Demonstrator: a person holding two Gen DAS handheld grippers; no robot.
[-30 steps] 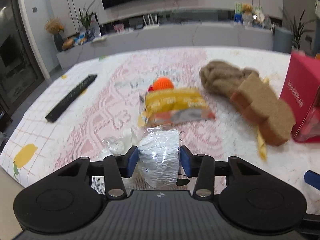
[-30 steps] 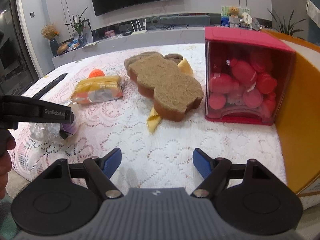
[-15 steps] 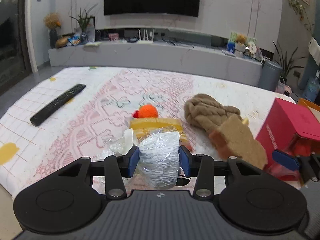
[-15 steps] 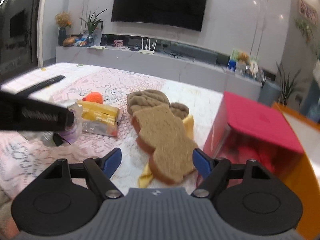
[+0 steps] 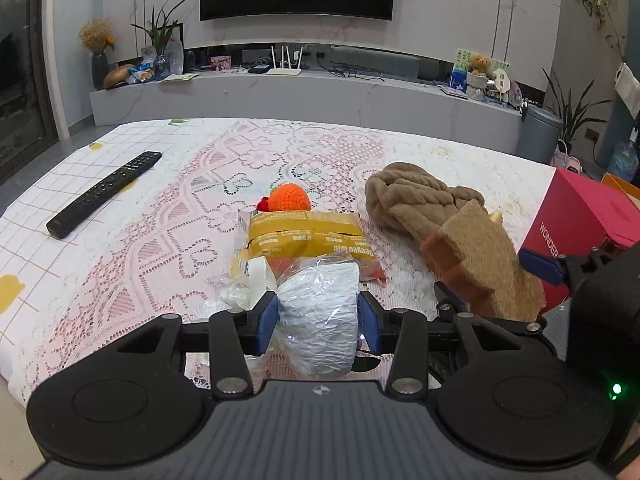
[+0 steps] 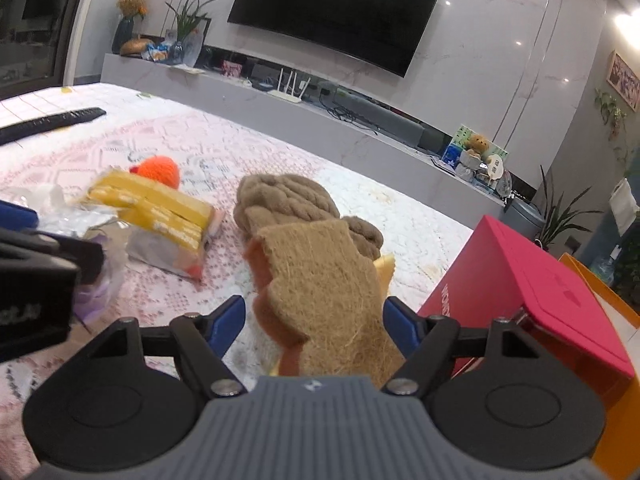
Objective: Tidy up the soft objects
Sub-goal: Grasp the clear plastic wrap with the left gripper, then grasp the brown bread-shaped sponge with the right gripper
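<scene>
Crinkled plastic-wrapped bundle (image 5: 318, 312) (silvery, translucent) fills left gripper (image 5: 318, 322).

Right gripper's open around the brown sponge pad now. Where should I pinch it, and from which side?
Pinch the near end of the brown sponge pad, coming straight in from the front as the right gripper already sits. That end is narrow enough for the open jaws, and the far end rests against the knitted plush.
</scene>
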